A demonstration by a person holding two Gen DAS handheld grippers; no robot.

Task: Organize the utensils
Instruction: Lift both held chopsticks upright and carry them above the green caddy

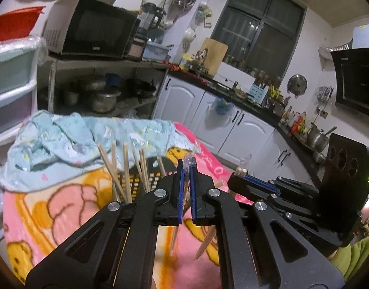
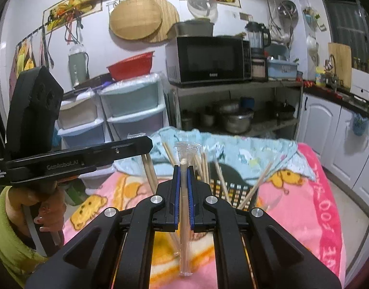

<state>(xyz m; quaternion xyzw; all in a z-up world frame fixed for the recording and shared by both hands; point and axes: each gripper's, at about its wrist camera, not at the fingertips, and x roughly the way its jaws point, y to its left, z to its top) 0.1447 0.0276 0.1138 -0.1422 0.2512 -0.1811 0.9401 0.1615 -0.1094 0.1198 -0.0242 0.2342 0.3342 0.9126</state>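
The job looks partly done; a black slotted plastic utensil basket [image 2: 235, 189] stands on the pink cartoon-printed fleece blanket [image 2: 305, 192], just in front of a crumpled pale-blue patterned cloth [image 1: 54, 134], and already holds a loose sheaf of bare wooden chopsticks [image 1: 126, 168] standing at slants; in the left view I count about seven of them, though blur and overlap make that uncertain.

Two more items are in hand and not yet in the basket; the left gripper [image 1: 187, 168] has its blue-padded jaws nearly closed, pinching a clear-plastic-wrapped pair of chopsticks [image 1: 187, 161] that hangs down below the jaws over the blanket; the right gripper [image 2: 183, 175] is likewise nearly closed on a second wrapped pair of wooden chopsticks in a clear sleeve [image 2: 184, 228], held upright with its top poking above the fingertips.

So: one basket, two held wrapped pairs, two grippers; no loose chopsticks show on the blanket, though the grippers hide part of it; what seems left is placing these two pairs in the basket.
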